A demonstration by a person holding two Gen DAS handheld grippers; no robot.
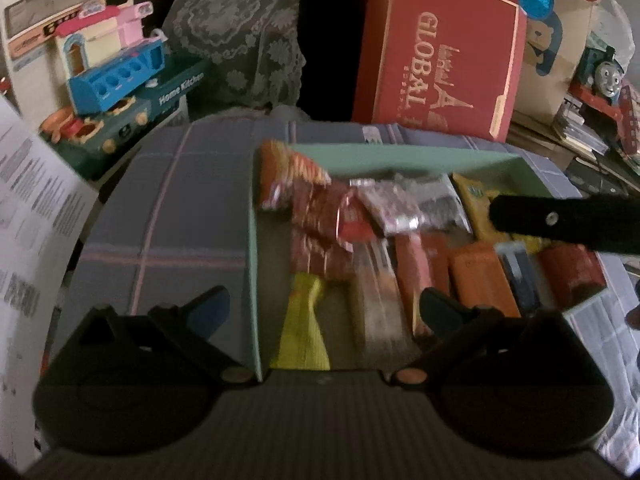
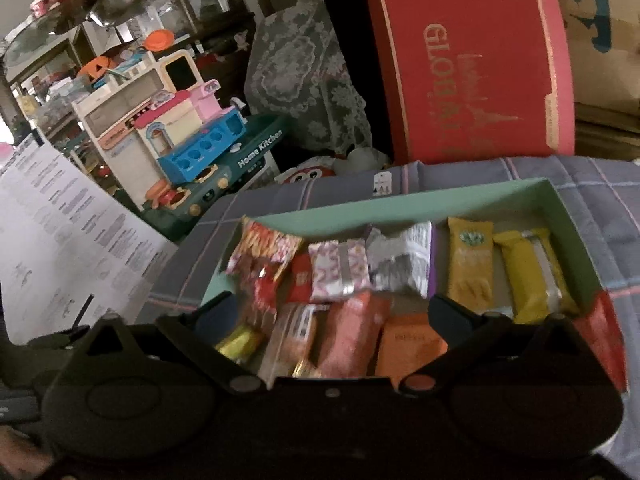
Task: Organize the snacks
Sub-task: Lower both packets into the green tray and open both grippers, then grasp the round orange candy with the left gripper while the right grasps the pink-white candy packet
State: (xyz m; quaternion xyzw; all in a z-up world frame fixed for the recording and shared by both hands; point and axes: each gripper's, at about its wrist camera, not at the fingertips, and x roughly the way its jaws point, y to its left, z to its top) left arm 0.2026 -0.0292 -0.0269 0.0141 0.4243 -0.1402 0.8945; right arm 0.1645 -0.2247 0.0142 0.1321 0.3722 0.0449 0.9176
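A shallow mint-green box (image 1: 400,154) (image 2: 440,200) lies on a grey plaid cloth and holds several wrapped snacks: a red-orange chip bag (image 1: 296,172) (image 2: 266,246), a pink-white packet (image 2: 338,268), a silver packet (image 2: 400,260), two yellow bars (image 2: 468,264), an orange packet (image 1: 480,276) (image 2: 408,344) and a yellow-green pack (image 1: 302,332). My left gripper (image 1: 324,304) hovers open and empty over the box's near left part, straddling its left wall. My right gripper (image 2: 332,312) is open and empty over the box's near edge; one of its fingers (image 1: 560,220) shows in the left wrist view.
A red "Global" gift box (image 1: 440,48) (image 2: 472,64) stands behind the green box. A toy kitchen set (image 1: 120,80) (image 2: 200,140) and a lace cloth (image 2: 308,80) are at the back left. A printed paper sheet (image 1: 32,216) (image 2: 60,240) hangs at the left. A toy train (image 1: 604,72) is at the right.
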